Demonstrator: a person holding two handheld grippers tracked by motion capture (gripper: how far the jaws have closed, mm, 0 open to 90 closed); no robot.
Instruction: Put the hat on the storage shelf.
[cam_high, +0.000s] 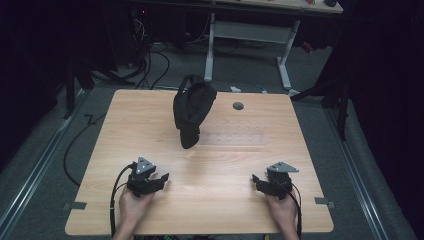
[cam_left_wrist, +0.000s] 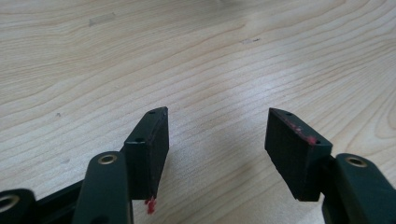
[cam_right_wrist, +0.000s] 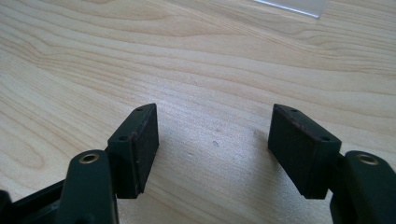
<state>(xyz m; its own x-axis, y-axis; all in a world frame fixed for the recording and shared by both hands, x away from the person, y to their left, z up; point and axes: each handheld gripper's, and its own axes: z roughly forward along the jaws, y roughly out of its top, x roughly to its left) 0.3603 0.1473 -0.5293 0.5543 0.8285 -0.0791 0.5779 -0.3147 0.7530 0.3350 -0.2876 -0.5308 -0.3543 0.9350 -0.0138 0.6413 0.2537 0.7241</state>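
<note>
While both grippers sit low at the desk's (cam_high: 150, 107) near edge, the bag (cam_high: 191, 112) stands well apart at desk centre; it looks top-heavy and could topple if nudged on a one-sided approach. Left gripper (cam_high: 161, 178) view: fingers (cam_left_wrist: 150, 144) wide apart, holding nothing, bare wood between. Right gripper (cam_high: 256, 180) view: fingers (cam_right_wrist: 301, 149) equally spread, empty, just above the wood.

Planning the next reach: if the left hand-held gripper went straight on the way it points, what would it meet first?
Probably the bare wooden table: the left hand-held gripper tilts down toward it, jaws open and empty.
</note>
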